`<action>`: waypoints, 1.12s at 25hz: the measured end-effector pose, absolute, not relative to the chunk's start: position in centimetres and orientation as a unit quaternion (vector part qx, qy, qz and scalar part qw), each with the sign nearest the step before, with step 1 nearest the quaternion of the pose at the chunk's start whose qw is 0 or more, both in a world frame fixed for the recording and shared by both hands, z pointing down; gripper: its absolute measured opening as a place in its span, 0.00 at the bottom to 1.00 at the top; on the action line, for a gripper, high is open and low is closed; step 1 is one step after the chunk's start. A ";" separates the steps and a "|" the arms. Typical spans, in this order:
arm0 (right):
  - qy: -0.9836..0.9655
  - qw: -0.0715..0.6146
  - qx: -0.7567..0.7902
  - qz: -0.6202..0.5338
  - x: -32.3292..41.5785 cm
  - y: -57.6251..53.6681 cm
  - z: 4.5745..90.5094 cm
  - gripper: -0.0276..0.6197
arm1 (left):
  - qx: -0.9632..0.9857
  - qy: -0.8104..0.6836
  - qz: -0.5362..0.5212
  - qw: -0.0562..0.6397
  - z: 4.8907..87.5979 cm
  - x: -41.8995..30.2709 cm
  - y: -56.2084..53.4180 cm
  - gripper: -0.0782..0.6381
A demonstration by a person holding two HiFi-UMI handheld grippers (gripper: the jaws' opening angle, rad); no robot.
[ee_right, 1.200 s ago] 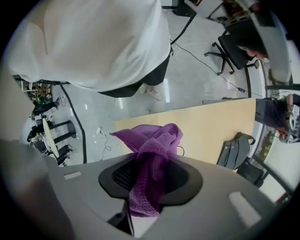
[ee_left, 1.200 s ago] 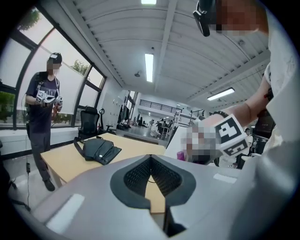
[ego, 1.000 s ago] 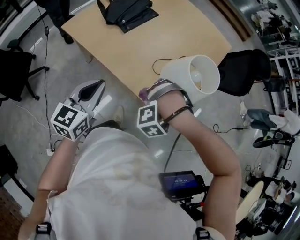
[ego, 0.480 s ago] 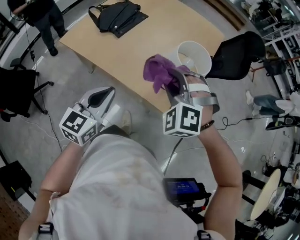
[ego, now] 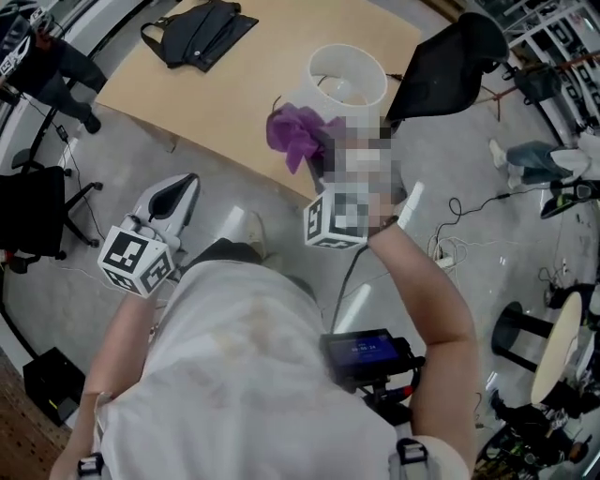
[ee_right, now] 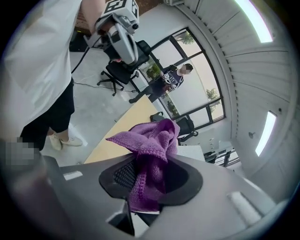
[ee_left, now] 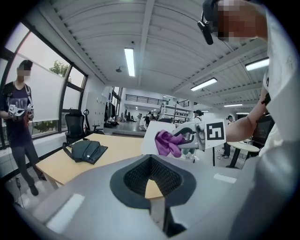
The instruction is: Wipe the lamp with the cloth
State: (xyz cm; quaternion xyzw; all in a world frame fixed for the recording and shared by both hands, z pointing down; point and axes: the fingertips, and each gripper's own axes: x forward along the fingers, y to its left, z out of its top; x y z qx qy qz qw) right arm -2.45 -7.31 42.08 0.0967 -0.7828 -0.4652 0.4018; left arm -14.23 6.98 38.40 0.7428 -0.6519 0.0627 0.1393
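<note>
It looks like an open office hall: wooden table [ego: 234,103] at upper centre, office chair [ego: 33,206] at left, ceiling strip light [ee_left: 130,62].

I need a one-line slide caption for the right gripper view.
Right gripper holds a purple cloth in its jaws, wooden table beyond.

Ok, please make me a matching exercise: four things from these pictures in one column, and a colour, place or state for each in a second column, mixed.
1 cloth
2 lamp
3 black bag
4 left gripper

a white
b far end of the table
c holds nothing
d purple, in the right gripper's jaws

Pairs: 1-d, 2-a, 3-b, 4-c
</note>
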 end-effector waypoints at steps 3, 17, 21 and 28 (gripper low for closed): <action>-0.784 0.422 0.072 -0.450 -0.8 -6.4 46.3 0.26 | 0.749 -0.643 0.069 0.141 38.9 -13.1 6.5 0.11; -0.899 0.303 0.126 -0.292 2.7 -6.0 41.4 0.26 | 0.782 -0.602 0.082 0.141 40.5 -9.4 4.2 0.11; -0.904 0.235 0.194 -0.299 1.4 -8.9 35.3 0.26 | 0.792 -0.591 0.081 0.135 40.0 -10.1 3.9 0.11; -0.897 0.257 0.200 -0.297 1.9 -10.9 37.2 0.27 | 0.788 -0.595 0.076 0.138 39.7 -9.7 3.8 0.11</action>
